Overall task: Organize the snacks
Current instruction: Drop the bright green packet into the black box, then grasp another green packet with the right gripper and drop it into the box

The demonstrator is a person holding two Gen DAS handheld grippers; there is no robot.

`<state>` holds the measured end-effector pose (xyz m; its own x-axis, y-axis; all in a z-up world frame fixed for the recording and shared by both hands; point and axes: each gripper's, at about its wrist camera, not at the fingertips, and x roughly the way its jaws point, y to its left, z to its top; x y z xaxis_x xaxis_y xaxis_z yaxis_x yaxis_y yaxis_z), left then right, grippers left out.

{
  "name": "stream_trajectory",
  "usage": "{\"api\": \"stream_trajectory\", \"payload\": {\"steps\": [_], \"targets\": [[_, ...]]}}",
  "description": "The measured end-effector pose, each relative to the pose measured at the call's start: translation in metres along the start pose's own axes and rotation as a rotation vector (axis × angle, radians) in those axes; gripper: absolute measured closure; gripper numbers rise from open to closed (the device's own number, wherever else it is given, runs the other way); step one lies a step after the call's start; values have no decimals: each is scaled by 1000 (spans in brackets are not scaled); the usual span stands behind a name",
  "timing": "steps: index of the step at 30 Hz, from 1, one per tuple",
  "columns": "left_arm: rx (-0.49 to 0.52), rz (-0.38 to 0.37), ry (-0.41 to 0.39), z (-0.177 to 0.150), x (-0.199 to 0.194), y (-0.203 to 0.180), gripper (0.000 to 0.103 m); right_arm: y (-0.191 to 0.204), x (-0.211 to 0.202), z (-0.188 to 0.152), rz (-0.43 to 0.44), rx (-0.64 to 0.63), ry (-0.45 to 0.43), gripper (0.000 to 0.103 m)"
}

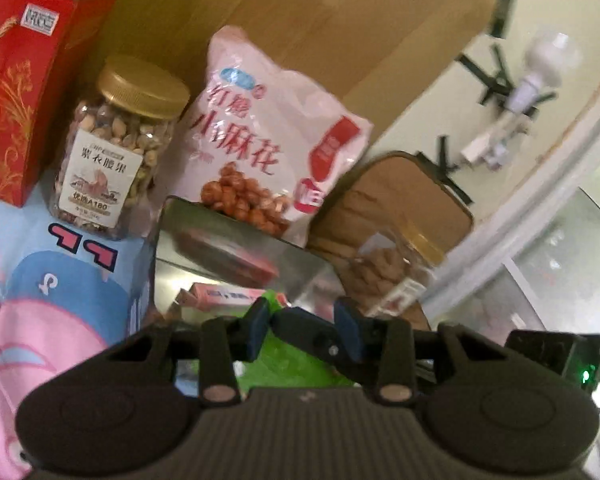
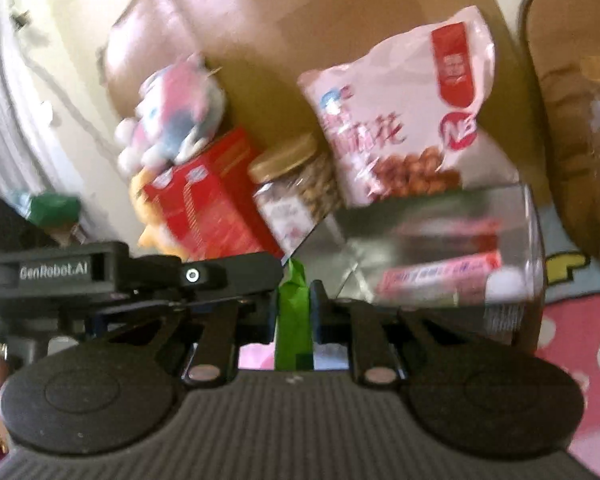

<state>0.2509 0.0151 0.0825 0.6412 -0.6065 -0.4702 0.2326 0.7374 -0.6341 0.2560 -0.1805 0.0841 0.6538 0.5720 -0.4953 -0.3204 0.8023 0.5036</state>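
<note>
Green packet (image 2: 294,312): thin, bright green wrapper, upright, at the near left corner of the metal tin (image 2: 440,216). Right gripper (image 2: 294,308): jaws nearly closed, pinching the packet. Left gripper (image 1: 300,318): jaws spread, holding nothing, right gripper's dark tip between them, over the tin.

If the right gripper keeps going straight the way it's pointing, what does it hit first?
Probably the metal tin just ahead, though blur makes depth uncertain. The right gripper is shut on a green packet.
</note>
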Motion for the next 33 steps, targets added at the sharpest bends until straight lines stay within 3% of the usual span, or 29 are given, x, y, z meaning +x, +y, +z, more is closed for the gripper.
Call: {"api": "stream_trajectory", "payload": {"steps": [3, 8, 11, 13, 17, 19, 22, 24, 25, 26, 29, 33], "targets": [[-18, -59, 0, -5, -8, 6, 67, -9, 5, 4, 2, 15, 12, 83], [21, -54, 6, -34, -37, 23, 64, -15, -31, -19, 15, -26, 2, 77], [10, -13, 49, -49, -35, 38, 64, -21, -45, -40, 9, -36, 51, 76], [-3, 31, 65, -55, -28, 46, 55, -25, -44, -52, -8, -51, 101, 75], [12, 101, 69, -58, -18, 55, 50, -31, -32, -67, -11, 15, 188, 63], [29, 134, 76, -57, -15, 61, 46, -24, -25, -70, -20, -31, 219, 63], [0, 127, 103, -59, -11, 71, 45, -4, -11, -72, -51, -168, 250, 48], [-18, 112, 131, -63, -4, 77, 47, 4, 5, -71, -82, -238, 285, 48], [-20, 101, 146, -66, 0, 78, 54, 7, 14, -72, -97, -259, 301, 48], [-10, 86, 147, -69, 1, 78, 55, 9, 21, -73, -94, -279, 308, 48], [20, 120, 126, -74, -2, 72, 57, 22, 33, -78, -107, -367, 302, 65], [0, 62, 89, -74, -28, 63, 57, 28, 21, -83, -84, -353, 254, 68]]}}
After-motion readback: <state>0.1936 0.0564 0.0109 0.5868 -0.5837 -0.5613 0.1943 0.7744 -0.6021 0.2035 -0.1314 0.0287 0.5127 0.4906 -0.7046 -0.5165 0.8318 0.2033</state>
